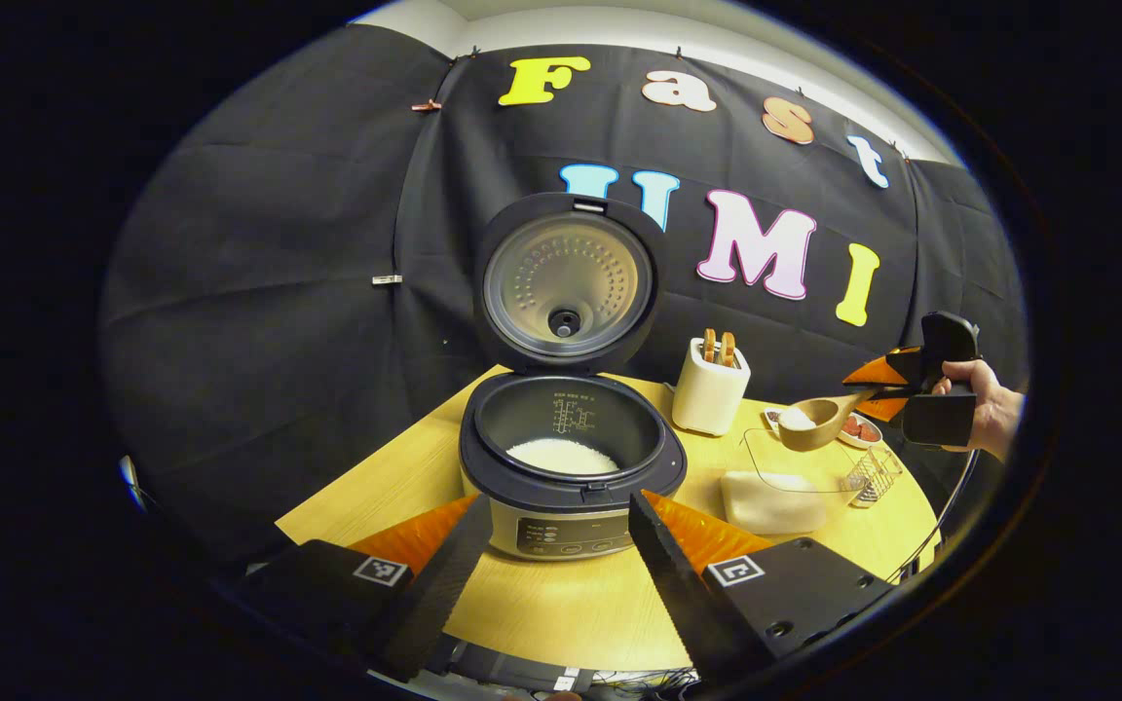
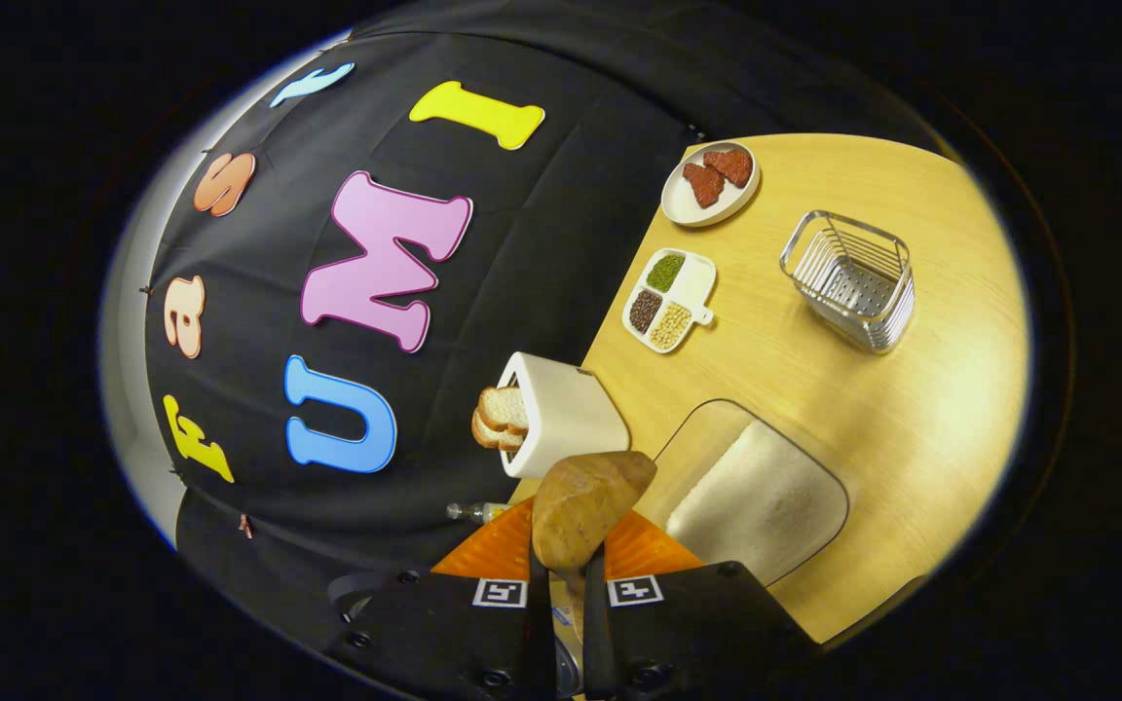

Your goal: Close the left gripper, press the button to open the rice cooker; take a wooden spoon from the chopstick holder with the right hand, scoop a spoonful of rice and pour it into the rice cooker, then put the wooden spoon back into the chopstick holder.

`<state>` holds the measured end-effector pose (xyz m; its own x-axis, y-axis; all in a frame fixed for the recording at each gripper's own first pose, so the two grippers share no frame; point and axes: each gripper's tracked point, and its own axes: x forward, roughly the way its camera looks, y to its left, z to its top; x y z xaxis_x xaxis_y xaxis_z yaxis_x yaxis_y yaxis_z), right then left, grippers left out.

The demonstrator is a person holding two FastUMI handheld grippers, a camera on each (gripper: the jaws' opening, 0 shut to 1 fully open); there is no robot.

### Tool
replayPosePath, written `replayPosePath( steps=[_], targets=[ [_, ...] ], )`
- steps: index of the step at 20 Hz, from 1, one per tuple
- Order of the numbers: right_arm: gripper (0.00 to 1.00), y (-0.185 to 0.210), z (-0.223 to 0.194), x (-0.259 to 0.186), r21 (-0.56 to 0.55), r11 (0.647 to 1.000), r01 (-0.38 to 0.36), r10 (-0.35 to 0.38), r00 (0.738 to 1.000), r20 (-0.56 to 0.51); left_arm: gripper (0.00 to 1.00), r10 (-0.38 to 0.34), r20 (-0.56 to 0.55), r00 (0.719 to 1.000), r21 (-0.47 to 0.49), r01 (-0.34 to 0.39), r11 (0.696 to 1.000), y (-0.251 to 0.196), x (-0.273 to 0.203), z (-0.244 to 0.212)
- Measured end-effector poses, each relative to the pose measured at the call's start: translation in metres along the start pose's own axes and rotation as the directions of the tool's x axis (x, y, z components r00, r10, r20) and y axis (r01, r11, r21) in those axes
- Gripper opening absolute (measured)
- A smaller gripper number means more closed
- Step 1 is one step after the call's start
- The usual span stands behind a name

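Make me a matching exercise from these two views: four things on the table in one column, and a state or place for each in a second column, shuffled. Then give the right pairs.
Things
1. rice cooker
2. wooden spoon
3. wire basket
4. toaster

States
A. held between the fingers of the right gripper, rice in its bowl
B. empty, standing on the table beyond the clear rice container
C. lid up, white rice at the bottom of the pot
D. two slices of bread sticking out of the slots

Pairs: 1-C, 2-A, 3-B, 4-D
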<state>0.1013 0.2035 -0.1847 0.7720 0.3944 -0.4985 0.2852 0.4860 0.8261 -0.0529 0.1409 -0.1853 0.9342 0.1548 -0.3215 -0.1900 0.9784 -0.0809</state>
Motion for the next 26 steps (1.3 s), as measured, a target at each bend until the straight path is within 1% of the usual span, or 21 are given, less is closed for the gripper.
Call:
replayPosePath(
  steps=[5, 9, 14, 16, 18, 20, 21, 22, 23, 24, 26],
  targets=[
    [0.15, 0.049, -0.039, 0.004, 0.019, 0.997, -0.078, 0.079, 0.993, -0.083, 0.96, 0.023, 0.017, 1.000, -0.026, -0.022, 0.999, 0.016, -0.004, 0.005],
    [0.15, 0.086, -0.078, 0.013, -0.007, 0.992, -0.124, 0.122, 0.982, -0.144, 0.96, 0.067, 0.044, 0.997, -0.039, -0.065, 0.997, 0.041, -0.008, 0.014],
    [0.15, 0.114, -0.138, 0.024, -0.094, 0.982, -0.166, 0.141, 0.963, -0.228, 0.96, 0.133, 0.047, 0.990, -0.098, -0.128, 0.987, 0.071, -0.014, 0.016],
    [0.15, 0.121, -0.163, 0.028, -0.162, 0.969, -0.184, 0.140, 0.958, -0.250, 0.95, 0.147, 0.037, 0.988, -0.109, -0.142, 0.984, 0.079, -0.014, 0.012],
    [0.15, 0.126, -0.187, 0.033, -0.243, 0.949, -0.201, 0.133, 0.954, -0.269, 0.96, 0.161, 0.028, 0.987, -0.114, -0.157, 0.981, 0.088, -0.016, 0.009],
    [0.15, 0.132, -0.210, 0.038, -0.325, 0.918, -0.226, 0.134, 0.950, -0.280, 0.95, 0.172, 0.025, 0.985, -0.118, -0.168, 0.979, 0.096, -0.017, 0.007],
    [0.15, 0.135, -0.219, 0.042, -0.373, 0.896, -0.239, 0.135, 0.949, -0.284, 0.95, 0.178, 0.022, 0.984, -0.119, -0.174, 0.978, 0.100, -0.017, 0.007],
    [0.15, 0.137, -0.230, 0.042, -0.429, 0.867, -0.253, 0.135, 0.948, -0.287, 0.95, 0.185, 0.019, 0.983, -0.120, -0.181, 0.976, 0.103, -0.018, 0.006],
    [0.15, 0.139, -0.239, 0.044, -0.491, 0.828, -0.270, 0.138, 0.947, -0.289, 0.96, 0.191, 0.017, 0.981, -0.121, -0.188, 0.975, 0.107, -0.018, 0.006],
    [0.15, 0.141, -0.247, 0.047, -0.556, 0.780, -0.286, 0.140, 0.947, -0.291, 0.96, 0.195, 0.017, 0.981, -0.122, -0.191, 0.974, 0.110, -0.019, 0.006],
    [0.15, 0.147, -0.261, 0.049, -0.676, 0.665, -0.318, 0.155, 0.944, -0.291, 0.96, 0.200, 0.017, 0.980, -0.121, -0.197, 0.973, 0.114, -0.019, 0.006]
  ],
)
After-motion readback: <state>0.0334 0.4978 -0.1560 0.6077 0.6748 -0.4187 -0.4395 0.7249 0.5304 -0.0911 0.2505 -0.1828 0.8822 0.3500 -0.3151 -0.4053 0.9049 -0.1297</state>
